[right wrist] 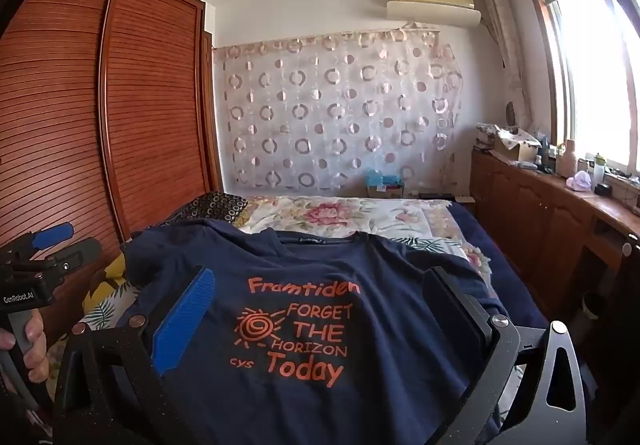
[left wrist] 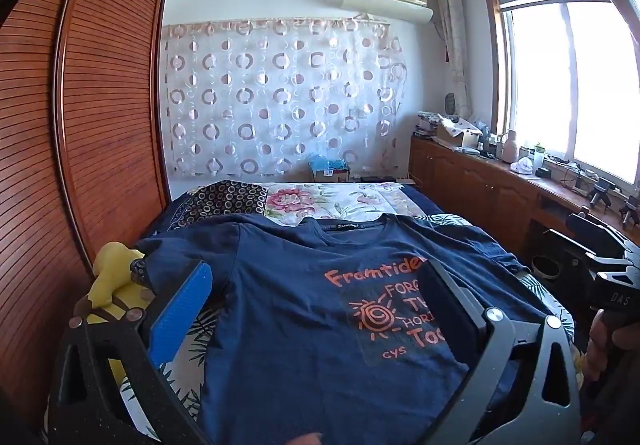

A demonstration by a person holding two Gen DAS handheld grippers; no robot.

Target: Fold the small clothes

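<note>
Two grippers hover over the navy T-shirt, and we take that shirt as our landmark. The left gripper (left wrist: pixel 316 309) has its fingers spread wide apart, the blue pad (left wrist: pixel 182 311) above the shirt's left sleeve side and the dark finger (left wrist: pixel 452 301) over the orange print, with nothing clamped between them. The right gripper (right wrist: pixel 320 313) is likewise wide apart, its two fingers standing either side of the printed words and gripping nothing. We cannot tell whether either gripper's fingers touch the cloth.

The T-shirt (right wrist: pixel 304 269) lies flat and face up on the bed (right wrist: pixel 516 281), collar toward the far end, sleeves spread out. Its orange print (right wrist: pixel 304 329) carries a spiral sun and lettering. Left of the shirt we see a yellow item (left wrist: pixel 110 285) at the bed's edge, and beyond it the slatted wooden wardrobe (right wrist: pixel 152 105). Past the collar lies a floral quilt (right wrist: pixel 340 217). Right of the shirt runs a wooden cabinet (right wrist: pixel 560 221) under the window (left wrist: pixel 568 85), its top surface crowded with small things. Behind the bed hangs a ring-patterned curtain (left wrist: pixel 280 97).
</note>
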